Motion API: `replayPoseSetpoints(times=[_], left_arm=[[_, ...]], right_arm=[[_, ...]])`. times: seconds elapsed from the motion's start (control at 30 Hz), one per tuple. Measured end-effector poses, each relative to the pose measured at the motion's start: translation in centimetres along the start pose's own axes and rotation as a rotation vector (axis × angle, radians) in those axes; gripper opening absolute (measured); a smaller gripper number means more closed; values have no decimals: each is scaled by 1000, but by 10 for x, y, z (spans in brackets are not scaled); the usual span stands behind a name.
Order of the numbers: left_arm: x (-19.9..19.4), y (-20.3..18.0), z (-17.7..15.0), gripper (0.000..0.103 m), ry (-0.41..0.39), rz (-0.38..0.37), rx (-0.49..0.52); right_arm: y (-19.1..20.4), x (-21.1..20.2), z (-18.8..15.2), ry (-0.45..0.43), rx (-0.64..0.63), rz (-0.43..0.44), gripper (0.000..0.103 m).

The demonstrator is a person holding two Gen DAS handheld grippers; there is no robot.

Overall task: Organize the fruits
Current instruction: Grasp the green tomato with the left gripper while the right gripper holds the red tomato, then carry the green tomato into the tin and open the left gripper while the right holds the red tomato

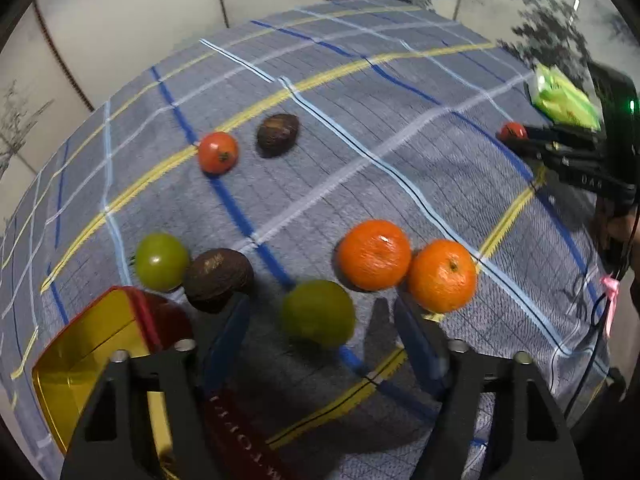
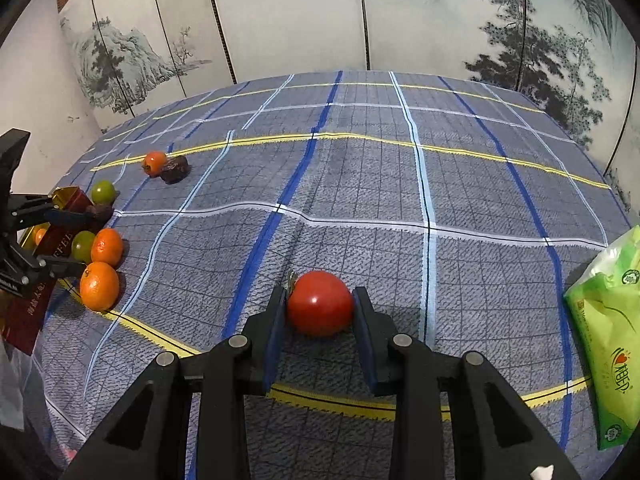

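My right gripper (image 2: 320, 292) is shut on a red tomato (image 2: 320, 304) that rests on the checked cloth; the same tomato (image 1: 512, 131) shows far right in the left wrist view. My left gripper (image 1: 320, 298) points down over a green fruit (image 1: 318, 312), which lies between its blue pads (image 1: 228, 332) with a gap on each side. Two oranges (image 1: 374, 254) (image 1: 442, 276) lie just beyond it. A second green fruit (image 1: 161, 261) touches a dark brown fruit (image 1: 218, 278) to the left. Farther off lie an orange-red tomato (image 1: 218, 152) and another dark fruit (image 1: 278, 135).
A gold-lined red box (image 1: 92, 360) sits open by my left finger. A green plastic packet (image 2: 608, 320) lies at the right edge of the blue checked tablecloth (image 2: 360, 200). A painted folding screen (image 2: 280, 20) stands behind the table.
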State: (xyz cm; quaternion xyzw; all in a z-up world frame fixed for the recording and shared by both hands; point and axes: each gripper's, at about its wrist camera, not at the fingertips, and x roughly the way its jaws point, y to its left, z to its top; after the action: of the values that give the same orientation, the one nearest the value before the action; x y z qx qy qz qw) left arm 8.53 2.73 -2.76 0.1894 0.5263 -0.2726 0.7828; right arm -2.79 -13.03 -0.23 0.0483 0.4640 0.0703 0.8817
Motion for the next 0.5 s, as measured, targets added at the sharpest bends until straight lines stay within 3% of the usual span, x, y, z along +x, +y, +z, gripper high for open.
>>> replayPoseSetpoints(times=[0.13, 0.3, 0.5], left_arm=[[5, 2, -2, 37, 12, -22, -42], [-15, 8, -15, 37, -51, -38, -159], [-60, -6, -42, 37, -164, 18, -264]], right_arm=[[-1, 0, 0, 0, 1, 0, 30], [-1, 1, 0, 1, -2, -4, 30], [-1, 1, 1, 2, 0, -11, 30]])
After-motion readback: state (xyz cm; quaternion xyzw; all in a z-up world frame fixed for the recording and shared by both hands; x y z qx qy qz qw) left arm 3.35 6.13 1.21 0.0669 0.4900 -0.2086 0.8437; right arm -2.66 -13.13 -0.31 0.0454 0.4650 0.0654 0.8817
